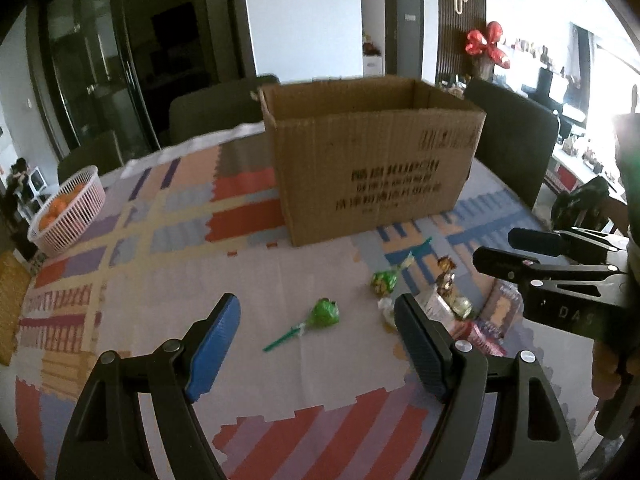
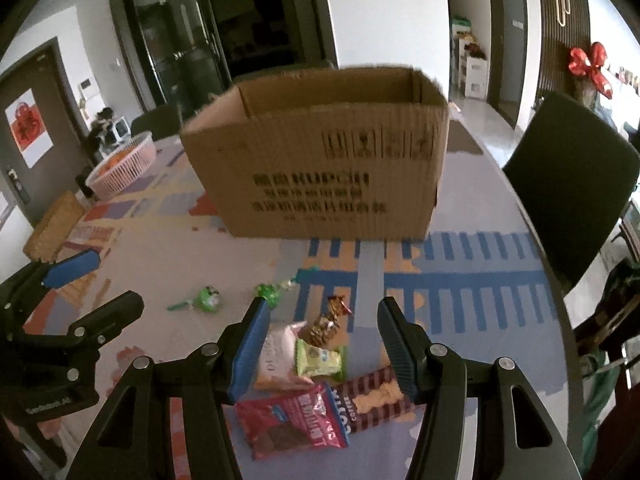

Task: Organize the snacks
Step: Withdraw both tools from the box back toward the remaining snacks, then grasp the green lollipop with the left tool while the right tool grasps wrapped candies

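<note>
Cardboard box (image 2: 320,152) sits open-topped behind the snacks (image 2: 304,364); we've got both grippers (image 1: 320,344) (image 2: 320,344) spread, empty.

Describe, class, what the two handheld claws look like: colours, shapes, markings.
Both are matching black plastic frames with triangular cut-outs and silver pivot bolts. Each finger ends in a ribbed pad, blue on the left finger and dark on the other. The left claw carries pale lettering on its body, as does the right claw, though it is too blurred to read fully. No cables or sleeves show.
</note>
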Demonstrator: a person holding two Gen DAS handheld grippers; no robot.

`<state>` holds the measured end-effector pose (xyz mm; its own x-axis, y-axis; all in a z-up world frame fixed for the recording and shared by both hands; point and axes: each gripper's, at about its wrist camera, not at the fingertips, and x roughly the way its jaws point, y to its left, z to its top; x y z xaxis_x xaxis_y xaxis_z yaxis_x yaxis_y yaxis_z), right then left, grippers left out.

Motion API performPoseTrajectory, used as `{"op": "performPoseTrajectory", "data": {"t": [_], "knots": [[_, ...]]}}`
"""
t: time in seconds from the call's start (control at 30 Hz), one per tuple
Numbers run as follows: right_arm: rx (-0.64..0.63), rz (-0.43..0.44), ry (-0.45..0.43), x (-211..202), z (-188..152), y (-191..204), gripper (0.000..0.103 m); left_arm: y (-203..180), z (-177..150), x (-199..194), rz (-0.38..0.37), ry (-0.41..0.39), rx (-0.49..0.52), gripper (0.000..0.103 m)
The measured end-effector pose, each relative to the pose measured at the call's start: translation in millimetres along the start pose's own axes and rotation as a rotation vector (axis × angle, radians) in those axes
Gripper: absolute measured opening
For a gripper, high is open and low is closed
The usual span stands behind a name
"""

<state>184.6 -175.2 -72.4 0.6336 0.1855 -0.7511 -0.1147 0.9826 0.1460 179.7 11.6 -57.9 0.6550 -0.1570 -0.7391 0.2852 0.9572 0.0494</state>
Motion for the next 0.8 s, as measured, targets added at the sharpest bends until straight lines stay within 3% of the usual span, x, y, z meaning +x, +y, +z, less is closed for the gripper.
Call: {"op": "performPoseTrajectory", "data": {"t": [0.17, 0.43, 0.8], "knots": [[0.020, 0.002, 0.045, 20.0, -5.1, -4.1, 0.057, 2.4, -5.5, 26.0, -0.019, 0.047, 0.006, 0.079], [0.039, 0.016, 0.109, 48.3, -9.9, -8.4, 0.048, 4.3, -6.4, 60.8, -0.046, 0.098, 0.007, 0.075], [0.041, 0.038, 0.172, 76.0, -13.0, -6.4, 0.036, 6.2, -9.6, 97.7, -0.063, 0.163, -0.006, 0.056]]}}
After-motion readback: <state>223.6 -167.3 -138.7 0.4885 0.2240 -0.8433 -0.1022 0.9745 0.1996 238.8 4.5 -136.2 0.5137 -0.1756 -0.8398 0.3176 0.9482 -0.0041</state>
